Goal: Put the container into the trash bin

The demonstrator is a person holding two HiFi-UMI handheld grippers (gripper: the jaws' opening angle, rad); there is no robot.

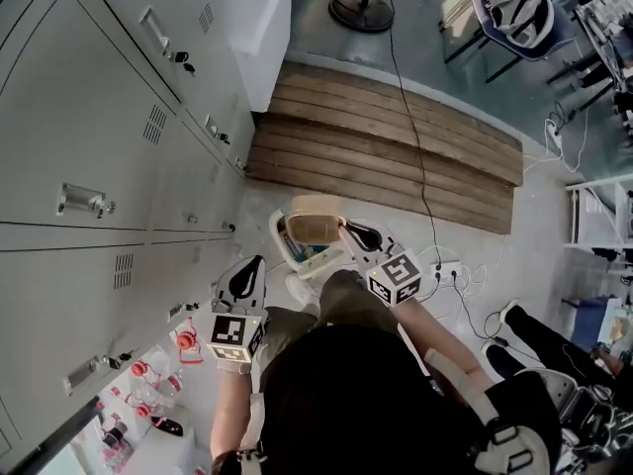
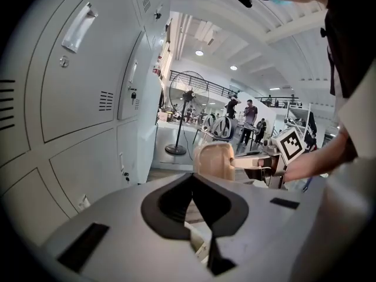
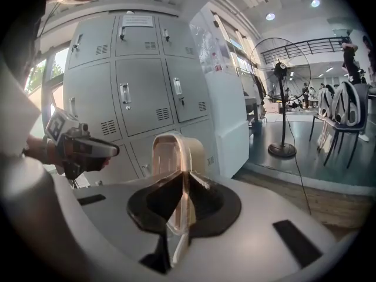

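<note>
We hold the container (image 1: 315, 223) on edge, its long axis leading off our right tool (image 1: 348, 232).
Trash bin (image 1: 286, 257) just below, lockers (image 1: 99, 117) beside; left tool (image 1: 251, 273) closed, empty.

The pale floor (image 1: 539, 221) carries a platform of wooden planks (image 1: 396, 151) across the upper middle of the frame, a round fan base (image 1: 361, 12) at the top edge, a black cable (image 1: 419, 156) trailing over the planks toward a white power strip (image 1: 451, 270) right of centre, a white trash bin (image 1: 284, 248) at centre, and red-capped bottles (image 1: 148, 382) at lower left.
</note>
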